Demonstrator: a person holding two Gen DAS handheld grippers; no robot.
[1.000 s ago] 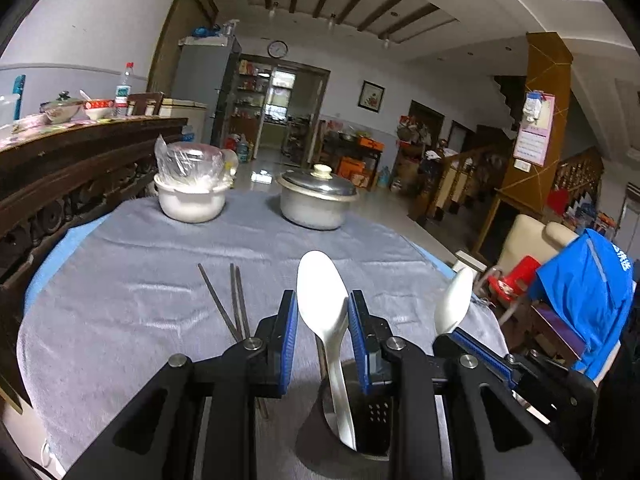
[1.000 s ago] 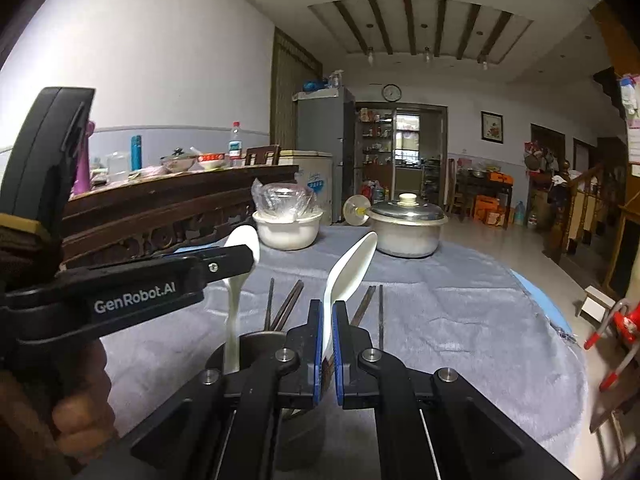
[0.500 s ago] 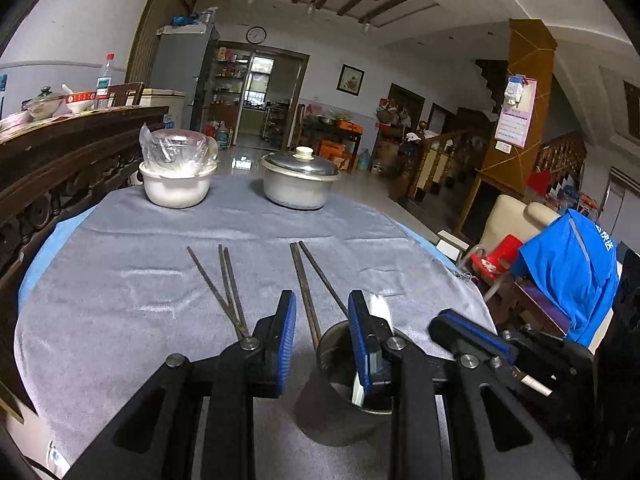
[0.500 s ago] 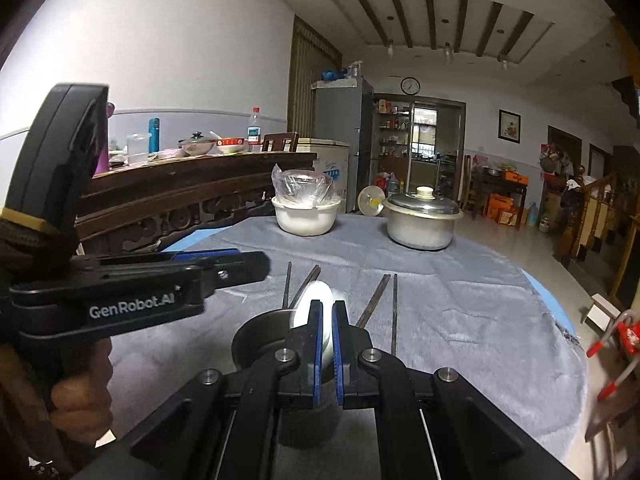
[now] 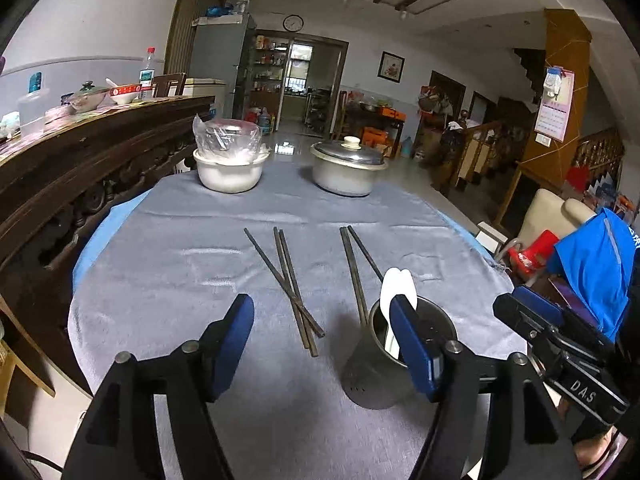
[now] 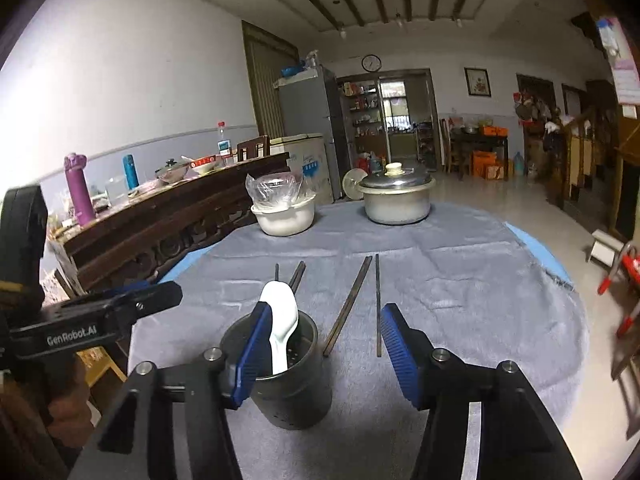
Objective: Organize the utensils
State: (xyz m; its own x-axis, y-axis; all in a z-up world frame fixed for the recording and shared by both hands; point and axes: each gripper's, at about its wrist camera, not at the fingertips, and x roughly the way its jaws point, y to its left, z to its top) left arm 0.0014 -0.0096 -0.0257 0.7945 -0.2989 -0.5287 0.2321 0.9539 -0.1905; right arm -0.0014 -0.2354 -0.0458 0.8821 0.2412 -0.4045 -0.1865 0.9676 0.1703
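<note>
A dark metal utensil holder stands on the grey tablecloth, with white spoons standing in it; it also shows in the right wrist view with a white spoon. Dark chopsticks lie on the cloth: one group at the centre, a pair to its right, and the same pair appears in the right wrist view. My left gripper is open and empty, left of the holder. My right gripper is open and empty, just right of the holder.
A white bowl with a plastic bag and a lidded metal pot stand at the table's far side. A dark carved wooden counter runs along the left. The table edge drops off on the right near a blue jacket.
Both grippers lowered their white spoons into the holder, then opened and let go. Both grippers have pulled back, the left one to the left and the right one to the right.
</note>
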